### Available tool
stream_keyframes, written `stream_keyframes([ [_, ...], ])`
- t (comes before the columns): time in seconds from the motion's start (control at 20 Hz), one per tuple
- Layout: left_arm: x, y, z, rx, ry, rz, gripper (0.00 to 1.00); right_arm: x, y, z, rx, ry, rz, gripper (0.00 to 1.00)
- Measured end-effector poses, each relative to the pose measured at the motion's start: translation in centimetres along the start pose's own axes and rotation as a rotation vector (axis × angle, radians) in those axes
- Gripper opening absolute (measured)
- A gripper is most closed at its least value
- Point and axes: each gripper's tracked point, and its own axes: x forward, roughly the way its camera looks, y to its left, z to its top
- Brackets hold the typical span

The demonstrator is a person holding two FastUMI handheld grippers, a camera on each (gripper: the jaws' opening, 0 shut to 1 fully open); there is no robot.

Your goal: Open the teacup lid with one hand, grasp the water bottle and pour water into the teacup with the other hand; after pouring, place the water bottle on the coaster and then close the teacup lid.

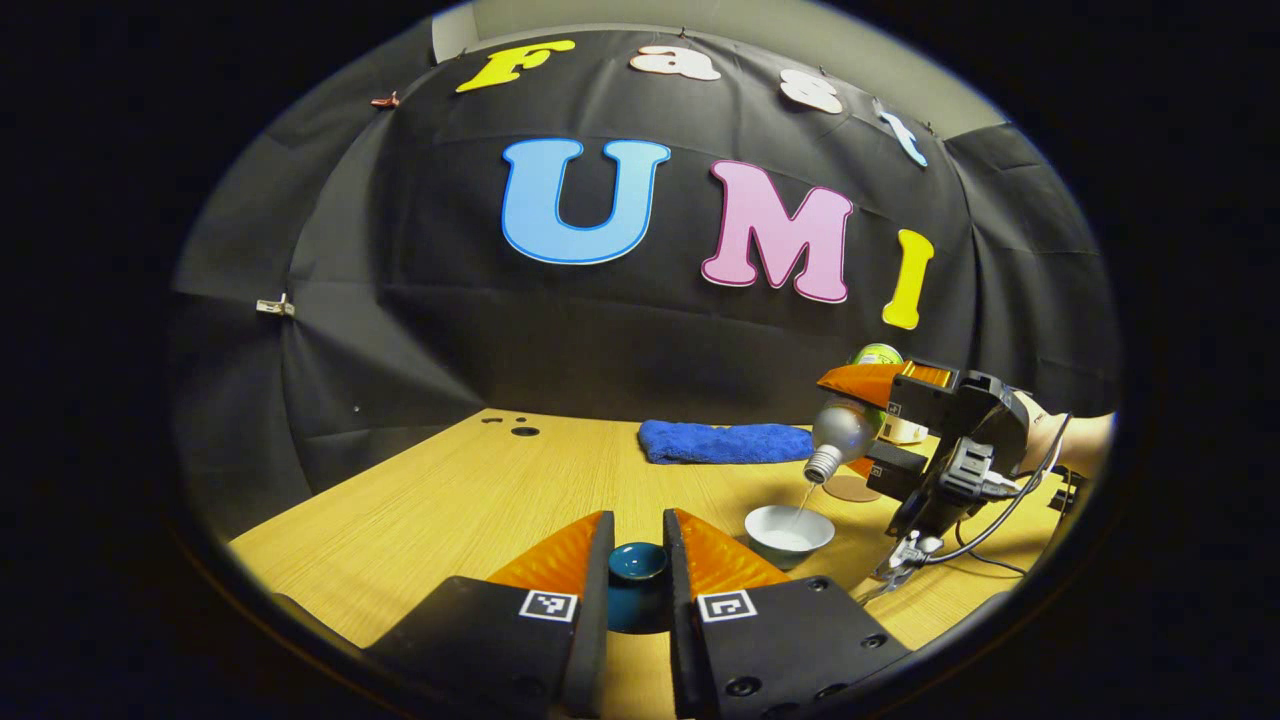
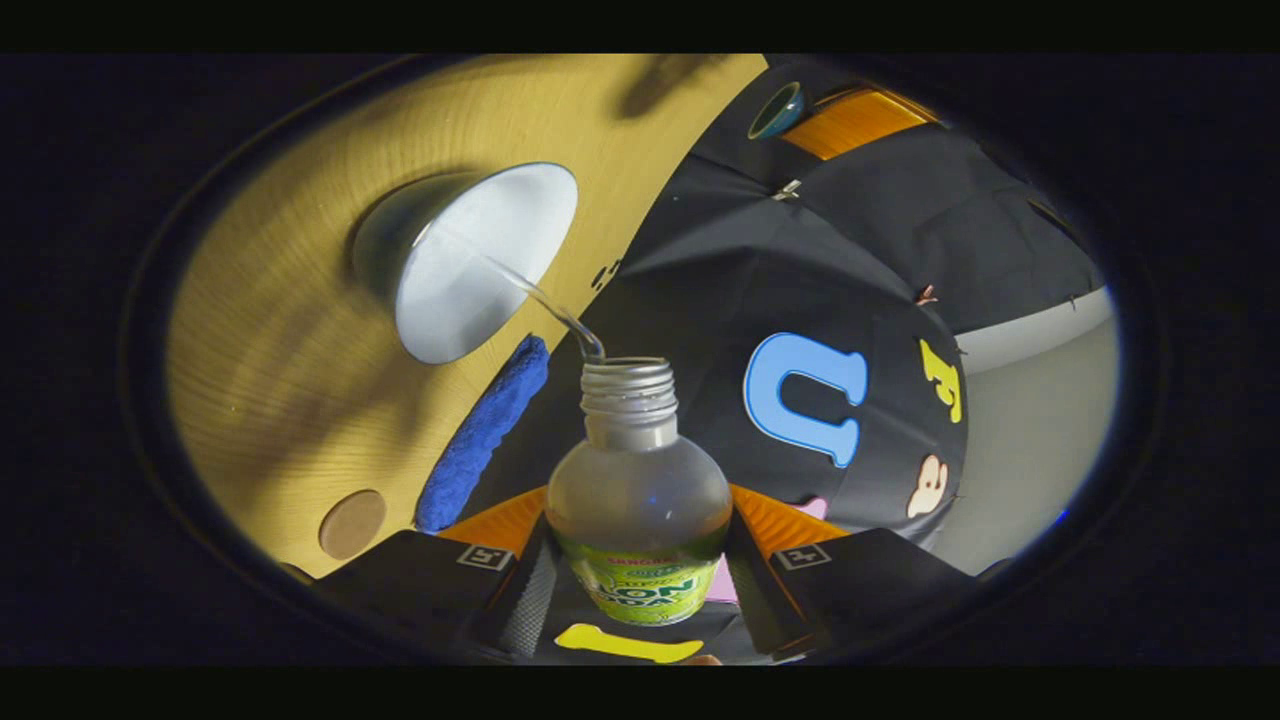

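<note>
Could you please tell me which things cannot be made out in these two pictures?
- Water level in the teacup: left gripper view, too small.
- Lower half of the water bottle: right gripper view, hidden by the right gripper.
- Lid underside: hidden between the left gripper fingers.

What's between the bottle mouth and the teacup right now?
A thin stream of water runs from the tilted water bottle into the open teacup, clearest in the right gripper view; nothing else is in that gap.
</note>
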Motion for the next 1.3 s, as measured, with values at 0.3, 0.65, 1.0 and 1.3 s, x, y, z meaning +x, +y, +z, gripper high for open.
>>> stream_keyframes([
  [0.3,-0.22,0.05,-0.06,0.000,0.002,-0.002,0.30,0.19,-0.12,0.17,-0.010,-0.013,-0.006,0.79],
  [0.65,-0.22,-0.34,0.06,0.004,-0.004,-0.010,0.30,0.10,-0.34,0.44,-0.028,-0.027,-0.009,0.79],
  [1.0,-0.52,0.26,0.14,0.014,-0.006,0.006,0.30,0.00,-0.31,0.67,-0.037,-0.029,0.001,0.79],
  [1.3,-0.84,0.42,-0.18,-0.013,0.002,0.002,0.29,0.13,-0.04,0.49,-0.026,-0.036,0.020,0.79],
])
